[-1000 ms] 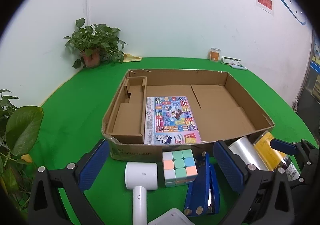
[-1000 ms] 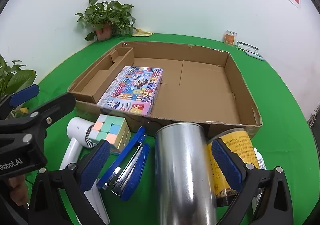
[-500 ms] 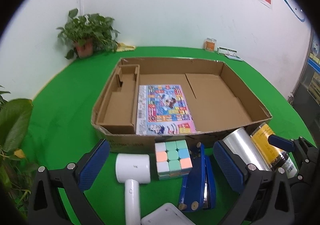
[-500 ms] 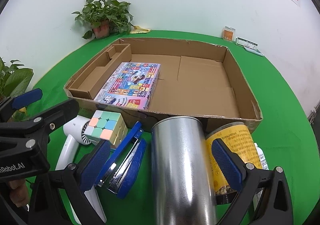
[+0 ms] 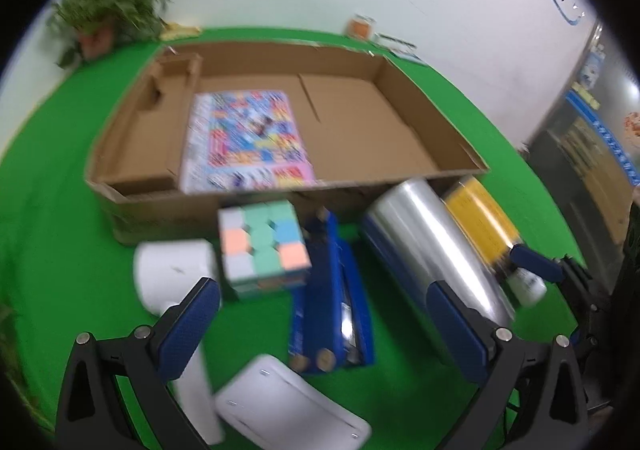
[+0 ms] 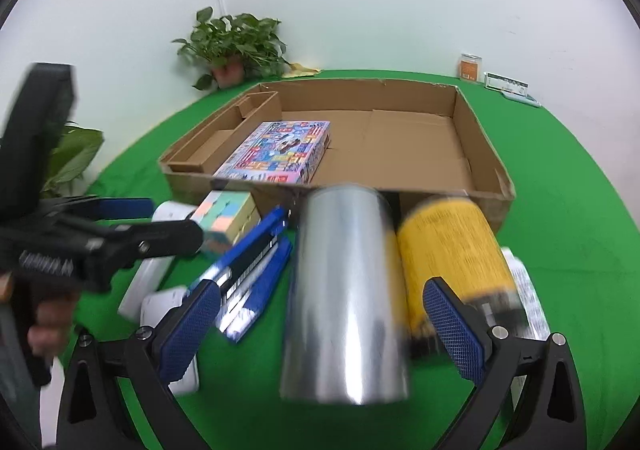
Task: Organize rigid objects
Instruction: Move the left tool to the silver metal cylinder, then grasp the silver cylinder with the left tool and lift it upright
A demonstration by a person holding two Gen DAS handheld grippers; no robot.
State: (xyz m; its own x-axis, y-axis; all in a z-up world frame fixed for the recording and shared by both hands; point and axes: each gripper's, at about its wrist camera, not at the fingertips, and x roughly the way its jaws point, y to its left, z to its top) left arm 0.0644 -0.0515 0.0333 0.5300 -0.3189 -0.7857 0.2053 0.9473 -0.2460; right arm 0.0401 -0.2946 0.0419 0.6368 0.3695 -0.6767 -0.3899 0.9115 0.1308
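The silver can (image 6: pixel 346 290) lay on its side on the green worktop (image 6: pixel 580 210), its long axis pointing toward the cardboard box (image 6: pixel 486 154), with the yellow can (image 6: pixel 452 250) touching its right side. Your right tongs (image 6: pixel 320 326) stood apart around it; your left tongs (image 5: pixel 320 326) stood apart, empty, near the cube (image 5: pixel 262 246).

Both looking forward along fingers, low and close over the tabletop (image 5: pixel 56 186); sharing cardboard box (image 5: pixel 404 90) (image 6: pixel 476 130) and steel cylinder (image 5: pixel 436 246) (image 6: pixel 344 290).

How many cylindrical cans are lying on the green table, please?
2: a silver can lying in front of the box, and a yellow can just to its right.
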